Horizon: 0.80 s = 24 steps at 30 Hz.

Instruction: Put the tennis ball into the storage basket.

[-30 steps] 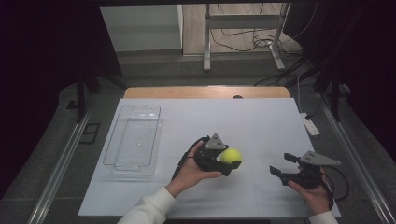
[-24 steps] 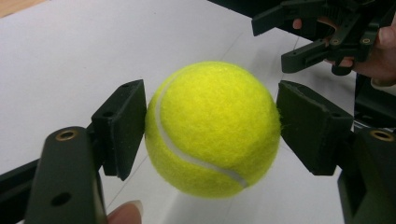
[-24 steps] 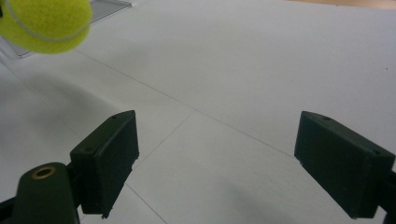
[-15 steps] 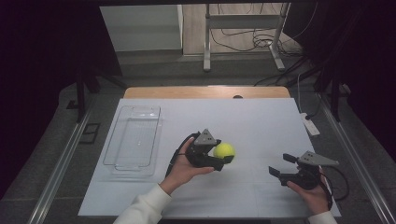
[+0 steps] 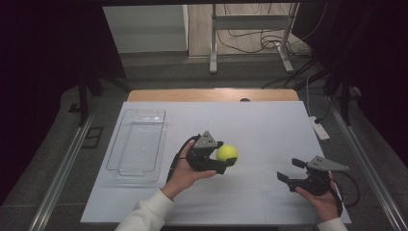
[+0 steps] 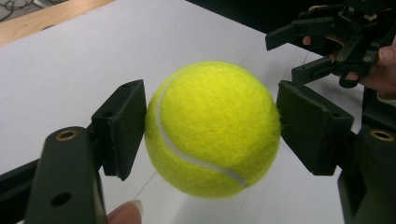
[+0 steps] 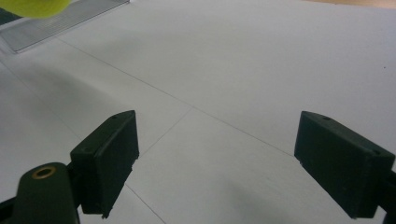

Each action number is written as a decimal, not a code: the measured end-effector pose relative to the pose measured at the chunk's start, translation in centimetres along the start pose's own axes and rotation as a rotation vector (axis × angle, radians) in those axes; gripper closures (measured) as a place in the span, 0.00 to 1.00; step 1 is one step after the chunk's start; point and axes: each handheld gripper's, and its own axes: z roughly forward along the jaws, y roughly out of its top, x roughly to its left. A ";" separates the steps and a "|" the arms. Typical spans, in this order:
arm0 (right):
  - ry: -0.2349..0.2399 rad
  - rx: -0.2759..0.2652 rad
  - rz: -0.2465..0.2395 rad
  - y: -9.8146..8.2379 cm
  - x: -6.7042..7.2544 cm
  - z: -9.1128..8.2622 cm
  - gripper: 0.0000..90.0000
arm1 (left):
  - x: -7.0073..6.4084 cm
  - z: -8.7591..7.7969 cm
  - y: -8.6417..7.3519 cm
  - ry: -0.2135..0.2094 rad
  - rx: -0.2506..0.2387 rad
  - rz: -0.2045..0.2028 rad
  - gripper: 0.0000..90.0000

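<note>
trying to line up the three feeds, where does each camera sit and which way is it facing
High view: above the person's side, looking forward and down on the table; shows both forearms, the left gripper and right gripper, and a clear tray.
Left gripper view: rides the left gripper, looking along its jaws, closed on the tennis ball; a fingertip shows below.
Right gripper view: rides the right gripper, looking along open jaws across the table.
Shared: the ball appears in all three views, in the right gripper view just at the top left corner.

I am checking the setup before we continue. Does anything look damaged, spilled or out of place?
Nothing stands out. The left gripper holds the tennis ball squarely, the clear tray lies straight on the table, and the right gripper waits open.
</note>
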 end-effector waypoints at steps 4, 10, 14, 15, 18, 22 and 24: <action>-0.001 0.000 -0.001 0.0 0.0 0.0 0.16 | 0.1 -0.4 0.1 0.005 -0.011 0.000 0.31; -0.003 -0.001 -0.001 0.0 0.0 0.0 0.16 | 0.2 -0.9 0.3 0.010 -0.028 -0.004 0.31; -0.004 0.000 0.001 0.0 0.0 0.0 0.16 | 0.3 -1.2 0.4 0.014 -0.036 -0.006 0.31; -0.004 0.000 0.001 0.0 0.0 0.0 0.16 | 0.4 -1.4 0.4 0.017 -0.042 -0.010 0.31; -0.004 0.000 0.001 0.0 0.0 0.0 0.16 | 0.5 -1.6 0.5 0.021 -0.046 -0.010 0.31; -0.004 0.002 0.003 0.0 0.0 0.0 0.16 | 0.6 -1.9 0.6 0.025 -0.060 -0.015 0.31; -0.005 0.000 0.001 0.0 0.0 0.0 0.16 | 0.7 -2.1 0.6 0.029 -0.065 -0.016 0.31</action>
